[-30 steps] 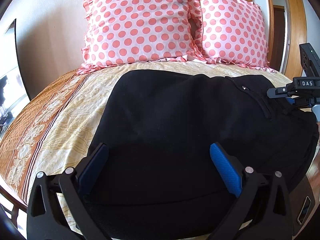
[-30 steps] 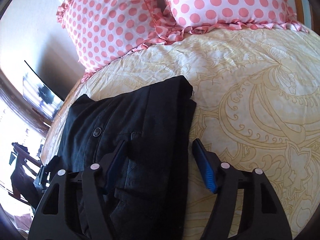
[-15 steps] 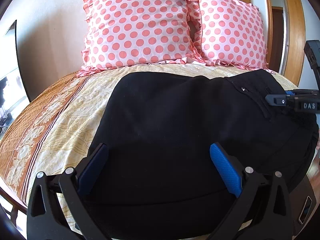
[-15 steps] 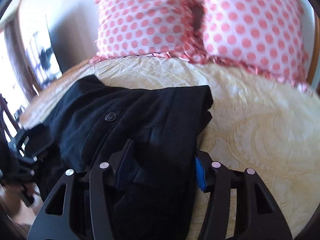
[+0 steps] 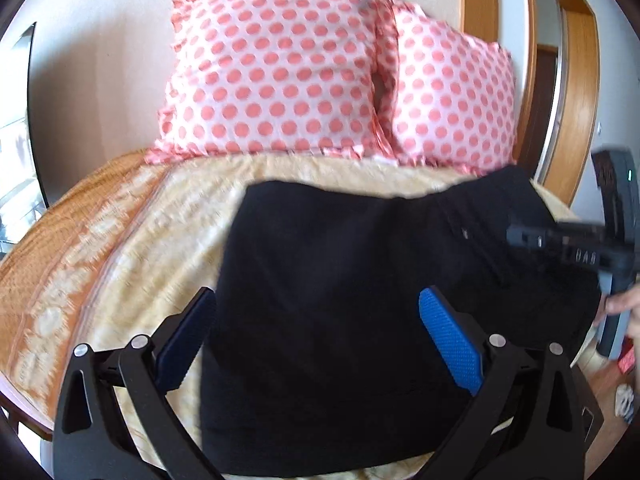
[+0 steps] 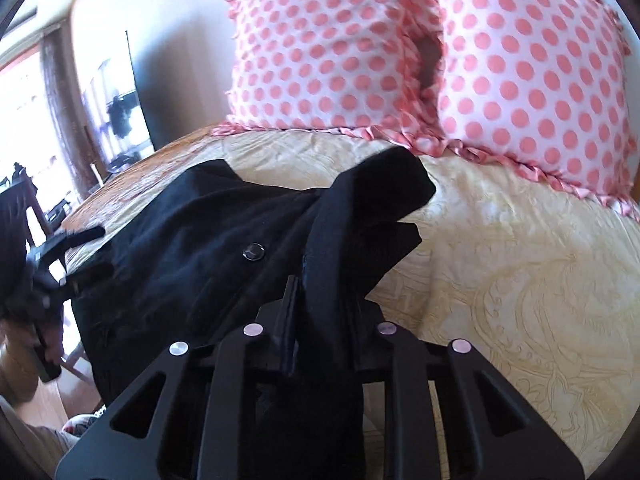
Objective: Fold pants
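Observation:
Black pants (image 5: 340, 280) lie folded on a yellow patterned bedspread (image 5: 160, 220). My left gripper (image 5: 316, 332) is open, its blue-padded fingers (image 5: 448, 336) spread over the near part of the pants. My right gripper (image 6: 320, 300) is shut on the waist end of the pants (image 6: 352, 216), lifting a ridge of cloth; a button (image 6: 253, 251) shows beside it. The right gripper also shows at the right edge of the left wrist view (image 5: 560, 244). The left gripper shows at the left edge of the right wrist view (image 6: 72, 252).
Two pink polka-dot pillows (image 5: 280, 76) (image 6: 520, 80) lean on the wall at the head of the bed. A wooden door frame (image 5: 576, 80) stands to the right. A dark screen (image 6: 140, 92) and a window lie left of the bed.
My right gripper has closed on the waist end of the pants and raised it. My left gripper stays open and has shifted slightly to the left over the pants.

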